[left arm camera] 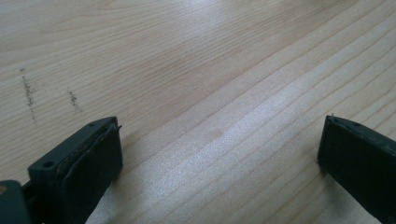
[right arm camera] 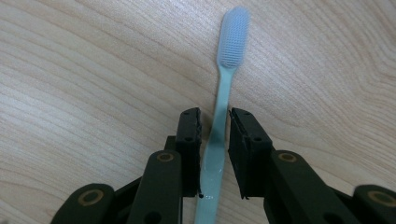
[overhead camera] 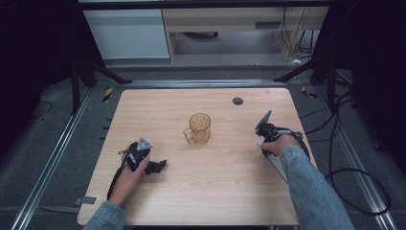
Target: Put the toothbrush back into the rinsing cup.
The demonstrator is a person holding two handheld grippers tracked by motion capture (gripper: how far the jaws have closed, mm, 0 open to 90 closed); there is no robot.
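Toothbrush [right arm camera: 223, 116]: pale blue, lying flat on the wooden table near its right edge; handle runs between the right gripper's jaws, bristled head pointing away from them.
Right gripper [right arm camera: 215, 116]: jaws drawn in close on either side of the handle, one pad apparently touching, a sliver of gap at the other (a firm pinch cannot be confirmed). In the high view it [overhead camera: 264, 125] sits right of the mug, jaws angled down to the board.
Left gripper [left arm camera: 219, 140]: jaws spread wide, nothing between them, bare wood beneath; held in the hand [overhead camera: 130, 170] resting on the near left of the table.
Glass mug [overhead camera: 198, 129]: amber-tinted, upright, mid-table, well apart from both grippers; empty as far as can be seen.
Table [overhead camera: 206, 191]: light wood, a round cable port [overhead camera: 238, 101] near the far edge.
Step in hand: closing on the toothbrush handle (judged).
Next move calls for: a full pinch, then a lift clear of the board, likely toward the mug.
View difference: the right gripper view gives the brush head and pad spacing; the high view gives the mug and the layout.
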